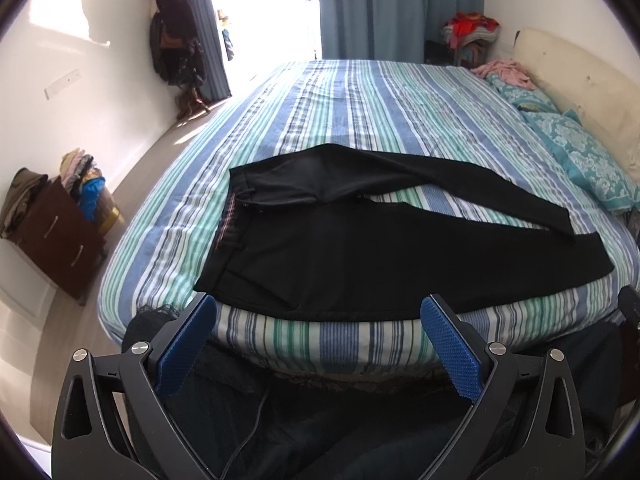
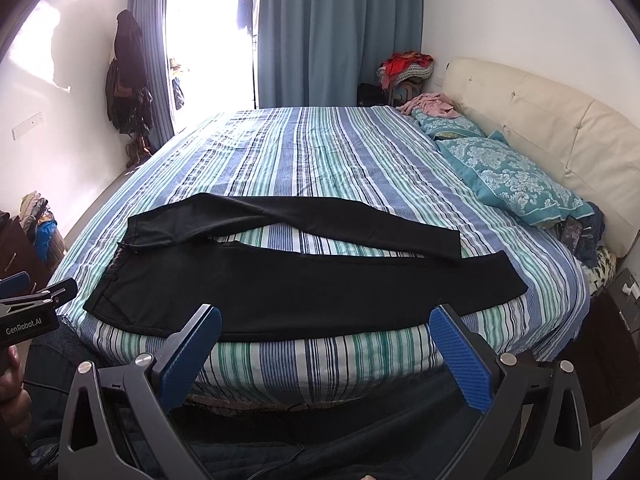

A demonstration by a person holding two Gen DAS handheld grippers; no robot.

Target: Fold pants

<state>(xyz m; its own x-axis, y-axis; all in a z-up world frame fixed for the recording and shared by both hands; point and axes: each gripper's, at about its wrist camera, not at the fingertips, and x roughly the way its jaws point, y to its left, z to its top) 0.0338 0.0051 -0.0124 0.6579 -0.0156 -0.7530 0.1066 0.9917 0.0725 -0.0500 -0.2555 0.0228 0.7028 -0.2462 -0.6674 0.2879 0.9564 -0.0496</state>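
Black pants [image 1: 360, 256] lie spread flat on the striped bed [image 1: 360, 112], waistband to the left, both legs running right and splayed apart in a V. They also show in the right wrist view [image 2: 300, 288]. My left gripper [image 1: 318, 312] is open and empty, held off the bed's near edge, just short of the near leg. My right gripper [image 2: 325, 322] is open and empty, likewise at the near edge below the near leg. The left gripper [image 2: 24, 292] shows at the left edge of the right wrist view.
Teal patterned pillows [image 2: 512, 180] and a cream headboard [image 2: 560, 132] are at the right. A dark dresser [image 1: 60, 232] with clothes stands on the floor at left. A pink garment [image 2: 432, 105] lies at the far right corner of the bed. Blue curtains [image 2: 340, 32] hang behind.
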